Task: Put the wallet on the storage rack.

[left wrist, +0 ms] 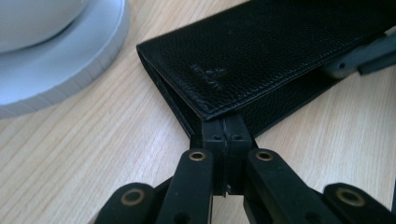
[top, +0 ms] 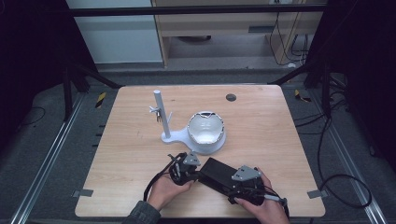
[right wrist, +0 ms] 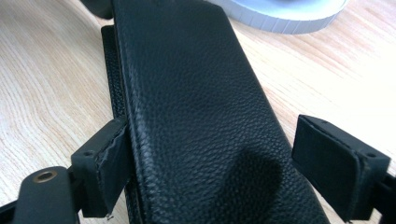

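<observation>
Your left claw (left wrist: 227,140) pinches the black case's (top: 219,176) corner at lower centre of the counter (top: 261,121). Your right claw (right wrist: 229,163) straddles it, one pad touching, the other clear; the case's underside stays hidden.

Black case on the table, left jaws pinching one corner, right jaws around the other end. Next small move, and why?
Probably close the right gripper on the black leather case: its jaws straddle it, with a gap at one pad. The left gripper already pinches a corner flap, so a second grip steadies it.
</observation>
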`<state>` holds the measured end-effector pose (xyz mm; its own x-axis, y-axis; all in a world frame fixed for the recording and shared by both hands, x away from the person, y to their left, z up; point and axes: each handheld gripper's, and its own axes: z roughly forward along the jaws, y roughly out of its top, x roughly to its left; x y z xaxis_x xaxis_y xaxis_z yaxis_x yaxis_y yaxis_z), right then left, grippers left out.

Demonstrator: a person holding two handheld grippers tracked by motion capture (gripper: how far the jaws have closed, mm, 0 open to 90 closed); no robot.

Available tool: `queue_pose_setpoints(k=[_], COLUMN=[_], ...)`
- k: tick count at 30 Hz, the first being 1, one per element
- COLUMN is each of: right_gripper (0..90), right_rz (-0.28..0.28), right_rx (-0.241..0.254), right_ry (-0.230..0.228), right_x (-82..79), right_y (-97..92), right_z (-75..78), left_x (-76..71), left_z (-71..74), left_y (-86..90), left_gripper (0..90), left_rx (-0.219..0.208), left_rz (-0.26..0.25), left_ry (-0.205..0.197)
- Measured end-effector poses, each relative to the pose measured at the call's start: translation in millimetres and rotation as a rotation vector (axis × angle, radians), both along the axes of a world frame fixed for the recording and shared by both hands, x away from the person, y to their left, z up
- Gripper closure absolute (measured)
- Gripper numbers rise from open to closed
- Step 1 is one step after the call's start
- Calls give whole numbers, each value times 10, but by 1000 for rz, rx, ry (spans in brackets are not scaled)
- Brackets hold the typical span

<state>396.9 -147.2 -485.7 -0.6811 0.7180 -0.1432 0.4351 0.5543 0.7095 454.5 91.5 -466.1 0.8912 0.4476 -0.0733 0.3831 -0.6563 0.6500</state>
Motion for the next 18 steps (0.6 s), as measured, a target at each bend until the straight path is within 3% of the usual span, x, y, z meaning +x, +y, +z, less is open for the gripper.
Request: queue_pose_setpoints(k=[5,11,18], right_gripper=[127,108,149], right_rz=[4,34,68], right_rx=[1,-60,-135], right_ry=[29,72,118], right_x=[44,103,172], right_y=[38,95,164], right_z=[21,83,131], left_x=[43,110,148], left_z=[34,72,121], left_y=[-5,-45,-66], left_gripper=[900,896,897], left_rx=[-11,10,42], left_rz=[6,8,3], left_ry=[2,15,41])
